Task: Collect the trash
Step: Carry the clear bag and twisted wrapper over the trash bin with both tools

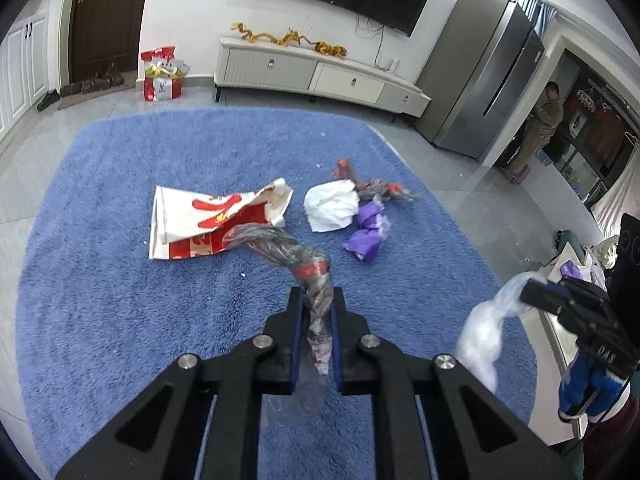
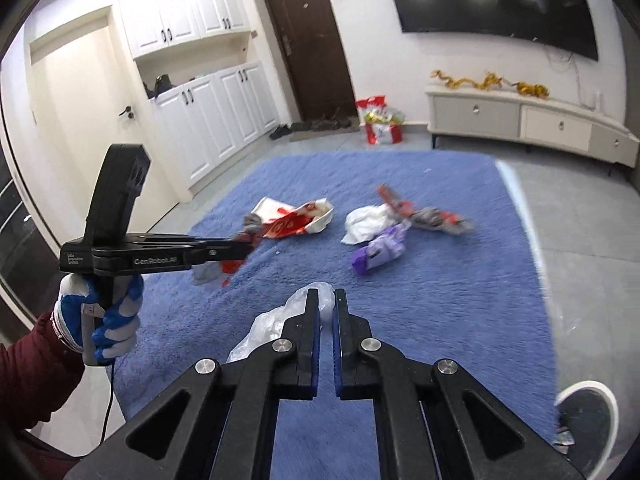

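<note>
- Left view alone is showing a refrigerator (image 1: 486, 92).
- Left gripper (image 1: 317, 300) is clamping a twisted grey wrapper (image 1: 298, 256) above the rug (image 1: 120, 300).
- Right gripper (image 2: 327, 300) is pinching crumpled clear plastic (image 2: 276, 320).

On the blue rug (image 1: 100, 300) lie one red-and-white paper bag (image 1: 208, 220), one white tissue wad (image 1: 332, 205), two purple wrappers (image 1: 366, 236), one grey twisted wrapper (image 1: 384, 190).

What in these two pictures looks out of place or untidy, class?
Litter lies loose on the blue rug: a crumpled red-and-white paper bag, a white tissue, purple wrappers and a twisted grey-and-red wrapper. None is in any bin.
</note>
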The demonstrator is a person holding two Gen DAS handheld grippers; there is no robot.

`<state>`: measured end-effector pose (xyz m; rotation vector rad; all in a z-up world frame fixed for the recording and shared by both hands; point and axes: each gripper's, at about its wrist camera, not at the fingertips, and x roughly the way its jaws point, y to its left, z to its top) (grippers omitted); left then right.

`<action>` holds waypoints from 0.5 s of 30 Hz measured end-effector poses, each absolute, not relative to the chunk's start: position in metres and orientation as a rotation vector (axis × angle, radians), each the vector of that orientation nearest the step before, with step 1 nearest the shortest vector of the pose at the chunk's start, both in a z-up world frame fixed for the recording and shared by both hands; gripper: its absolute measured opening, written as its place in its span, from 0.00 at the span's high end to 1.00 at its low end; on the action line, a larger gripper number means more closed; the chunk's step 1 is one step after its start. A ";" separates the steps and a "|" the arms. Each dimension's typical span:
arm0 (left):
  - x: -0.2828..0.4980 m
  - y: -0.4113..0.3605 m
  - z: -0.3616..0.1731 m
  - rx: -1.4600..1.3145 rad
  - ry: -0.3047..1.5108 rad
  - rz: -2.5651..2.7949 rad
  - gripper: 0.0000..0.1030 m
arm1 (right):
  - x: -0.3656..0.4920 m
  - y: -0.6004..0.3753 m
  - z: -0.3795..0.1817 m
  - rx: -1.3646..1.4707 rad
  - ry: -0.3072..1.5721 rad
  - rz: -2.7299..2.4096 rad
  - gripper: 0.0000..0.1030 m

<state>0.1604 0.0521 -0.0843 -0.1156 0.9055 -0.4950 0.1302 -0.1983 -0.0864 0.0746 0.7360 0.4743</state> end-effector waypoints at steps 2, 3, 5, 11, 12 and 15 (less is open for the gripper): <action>0.153 0.051 -0.075 -0.108 0.888 -0.499 0.89 | 0.120 -0.210 -0.078 0.076 0.716 0.447 0.95; 0.151 0.050 -0.070 -0.104 0.880 -0.501 0.89 | 0.114 -0.216 -0.073 0.079 0.705 0.433 0.95; 0.145 0.047 -0.061 -0.097 0.862 -0.508 0.89 | 0.102 -0.230 -0.064 0.084 0.684 0.401 0.95; 0.132 0.033 -0.044 -0.068 0.832 -0.534 0.89 | 0.071 -0.269 -0.043 0.098 0.632 0.313 0.95; 0.131 0.030 -0.043 -0.064 0.830 -0.540 0.89 | 0.067 -0.275 -0.041 0.100 0.625 0.298 0.95; 0.127 0.018 -0.039 -0.052 0.826 -0.561 0.89 | 0.055 -0.294 -0.036 0.108 0.611 0.257 0.95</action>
